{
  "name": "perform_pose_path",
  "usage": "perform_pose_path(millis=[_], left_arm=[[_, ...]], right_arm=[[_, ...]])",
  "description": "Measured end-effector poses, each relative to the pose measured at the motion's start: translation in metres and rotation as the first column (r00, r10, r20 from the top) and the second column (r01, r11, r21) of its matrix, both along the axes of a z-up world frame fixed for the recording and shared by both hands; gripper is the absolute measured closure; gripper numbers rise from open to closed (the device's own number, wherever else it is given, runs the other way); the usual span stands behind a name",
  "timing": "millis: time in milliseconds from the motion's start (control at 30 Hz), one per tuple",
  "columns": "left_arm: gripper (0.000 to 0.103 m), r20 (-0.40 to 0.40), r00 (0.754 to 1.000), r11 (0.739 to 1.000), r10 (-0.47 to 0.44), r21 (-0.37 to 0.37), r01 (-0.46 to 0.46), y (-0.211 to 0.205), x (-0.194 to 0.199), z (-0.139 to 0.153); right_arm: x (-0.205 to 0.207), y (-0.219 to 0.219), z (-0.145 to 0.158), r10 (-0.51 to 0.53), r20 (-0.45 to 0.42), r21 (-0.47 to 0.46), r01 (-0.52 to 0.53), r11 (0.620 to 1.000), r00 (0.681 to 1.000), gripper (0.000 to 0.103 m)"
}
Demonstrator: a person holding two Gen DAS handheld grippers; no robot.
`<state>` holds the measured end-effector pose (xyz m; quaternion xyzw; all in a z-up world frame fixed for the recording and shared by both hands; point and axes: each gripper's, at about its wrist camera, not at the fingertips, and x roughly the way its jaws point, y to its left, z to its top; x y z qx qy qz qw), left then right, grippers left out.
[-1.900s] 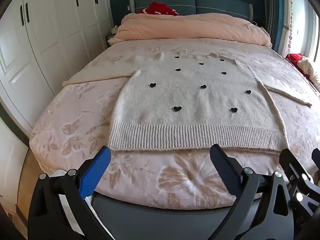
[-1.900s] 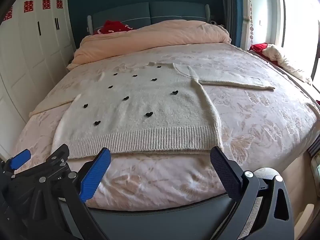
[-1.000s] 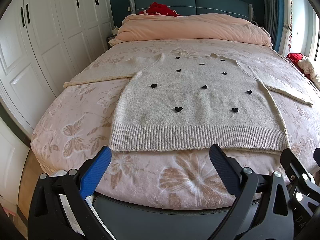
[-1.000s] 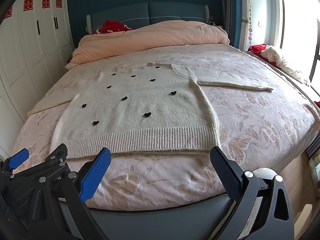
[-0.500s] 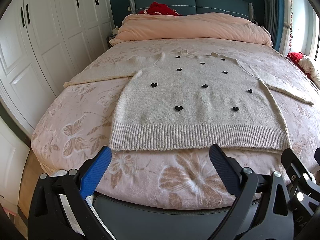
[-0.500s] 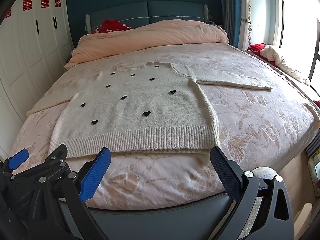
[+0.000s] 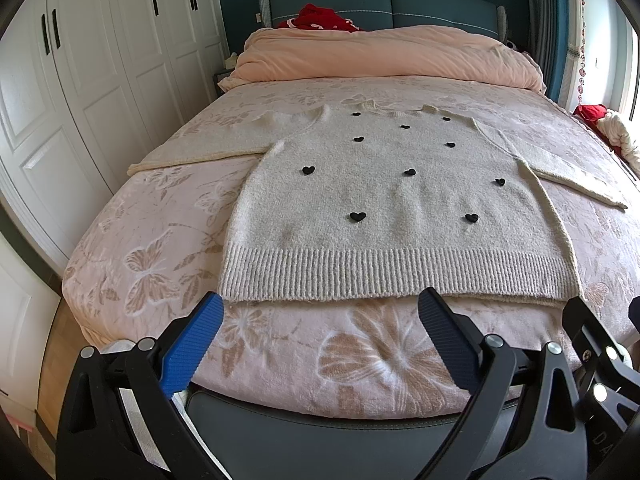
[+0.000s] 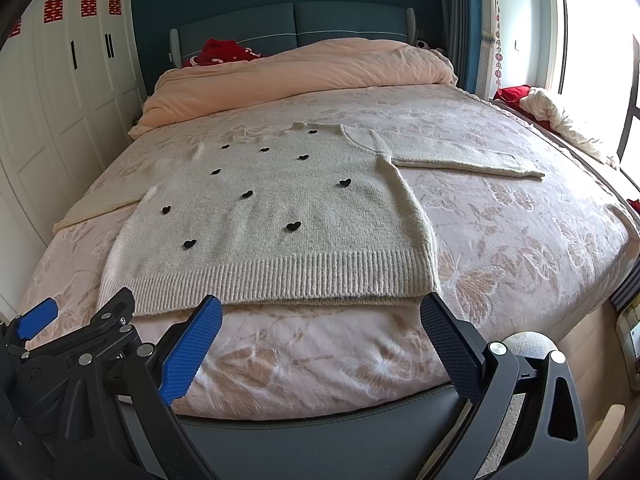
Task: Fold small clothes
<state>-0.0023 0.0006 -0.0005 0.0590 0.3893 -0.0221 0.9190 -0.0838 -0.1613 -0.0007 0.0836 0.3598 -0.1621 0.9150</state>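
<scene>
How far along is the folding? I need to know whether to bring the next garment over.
Barely begun. Done: the cream sweater with black hearts lies flat on the bed, both sleeves spread out, ribbed hem nearest. In hand: nothing; the left gripper and right gripper are open, short of the hem. Left: every fold, sleeves and body.

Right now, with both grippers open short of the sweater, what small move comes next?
Probably ease the right gripper forward to the sweater's right sleeve: it lies spread flat, sleeves out, nothing folded, and the left gripper holds nothing either.
</scene>
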Motion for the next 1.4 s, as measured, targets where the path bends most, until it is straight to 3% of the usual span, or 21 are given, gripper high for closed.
perform_pose_path(millis=[1400], left_arm=[[0.009, -0.009, 1.000, 1.000, 0.001, 0.004, -0.001, -0.0007, -0.0005, -0.0060]], right_arm=[[-0.0030, -0.0018, -0.0081, 0.000, -0.010, 0.011, 0.001, 1.000, 1.000, 0.005]])
